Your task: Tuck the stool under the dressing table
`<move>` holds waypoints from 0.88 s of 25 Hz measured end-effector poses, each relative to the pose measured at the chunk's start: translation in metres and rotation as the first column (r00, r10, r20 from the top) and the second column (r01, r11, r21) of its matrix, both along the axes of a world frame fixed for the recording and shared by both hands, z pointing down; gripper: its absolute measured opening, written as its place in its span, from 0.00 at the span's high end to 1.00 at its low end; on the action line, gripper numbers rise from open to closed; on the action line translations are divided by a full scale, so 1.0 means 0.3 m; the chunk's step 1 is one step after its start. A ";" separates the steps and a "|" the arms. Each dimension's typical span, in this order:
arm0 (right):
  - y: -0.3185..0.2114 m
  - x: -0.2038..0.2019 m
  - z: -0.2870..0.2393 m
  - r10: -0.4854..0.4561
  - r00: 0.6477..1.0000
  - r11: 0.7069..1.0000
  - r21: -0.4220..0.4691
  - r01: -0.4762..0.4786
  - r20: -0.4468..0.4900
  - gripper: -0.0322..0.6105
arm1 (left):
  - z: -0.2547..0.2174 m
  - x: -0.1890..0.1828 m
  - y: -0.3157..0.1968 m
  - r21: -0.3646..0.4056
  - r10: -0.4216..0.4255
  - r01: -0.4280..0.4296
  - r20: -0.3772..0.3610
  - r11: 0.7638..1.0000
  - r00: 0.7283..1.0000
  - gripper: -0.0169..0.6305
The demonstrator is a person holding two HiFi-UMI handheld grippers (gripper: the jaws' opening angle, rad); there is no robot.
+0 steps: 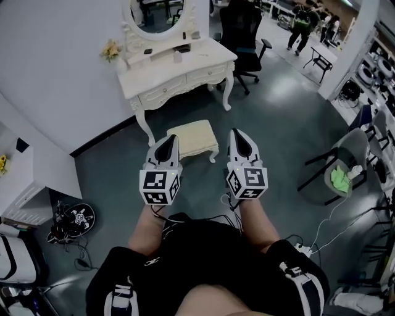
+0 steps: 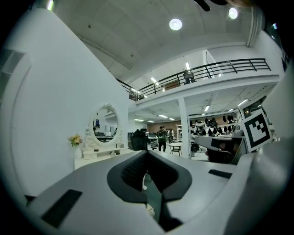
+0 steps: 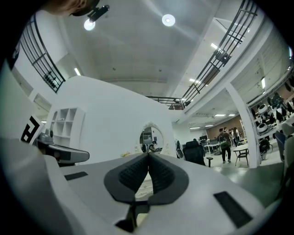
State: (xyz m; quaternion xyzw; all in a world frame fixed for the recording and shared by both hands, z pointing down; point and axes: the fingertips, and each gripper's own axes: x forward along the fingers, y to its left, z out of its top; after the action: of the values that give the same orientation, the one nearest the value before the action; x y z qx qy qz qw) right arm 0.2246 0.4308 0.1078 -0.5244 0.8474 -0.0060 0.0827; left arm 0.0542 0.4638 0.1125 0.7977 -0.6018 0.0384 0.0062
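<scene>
The grey floor fills most of the head view, its right edge cluttered with chairs that the frame cuts off. The white surface stands against the wall at the top, and its oval mirror is cropped by the upper edge. Only two of its curved legs show clearly.

A black office chair stands just right of it. The person's dark-clad lap blocks the bottom of the view.

The cream stool stands on the floor in front of the surface, out in the open and not under it. Its far edge is near the front legs.

The left tool covers the stool's near left corner, and the right tool points just past its right side. Whether either tip touches the stool cannot be told from above.

In the left gripper view the dark pads are together with nothing between them, and the tool's own body hides the stool. In the right gripper view the pads also meet. A pale sliver shows through the slot below them, too little to name.

Yellow flowers sit at the surface's left end. The small dark items on top are too small to identify.
</scene>
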 end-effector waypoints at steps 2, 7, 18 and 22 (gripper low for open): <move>-0.022 0.003 0.003 -0.008 1.000 1.000 -0.001 0.008 -0.003 0.93 | 0.007 0.004 -0.024 -0.006 -0.004 0.004 0.001 1.000 1.000 0.95; -0.097 -0.010 0.028 -0.016 1.000 1.000 -0.011 0.016 -0.005 0.93 | 0.026 -0.012 -0.105 -0.011 -0.010 0.010 -0.002 1.000 1.000 0.95; -0.423 -0.075 0.098 0.006 1.000 1.000 -0.030 -0.007 -0.012 0.93 | 0.094 -0.083 -0.451 -0.014 0.014 -0.014 -0.020 1.000 1.000 0.95; -0.607 -0.116 0.129 0.030 0.999 0.998 -0.046 -0.030 -0.015 0.93 | 0.122 -0.130 -0.640 -0.019 0.031 -0.031 -0.027 0.999 0.999 0.95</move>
State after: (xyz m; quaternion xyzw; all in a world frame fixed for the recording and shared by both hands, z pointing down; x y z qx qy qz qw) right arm 0.1897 0.2487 0.1466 -0.5388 0.8397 -0.0206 0.0646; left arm 0.0152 0.2716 0.1490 0.8073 -0.5887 0.0335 0.0216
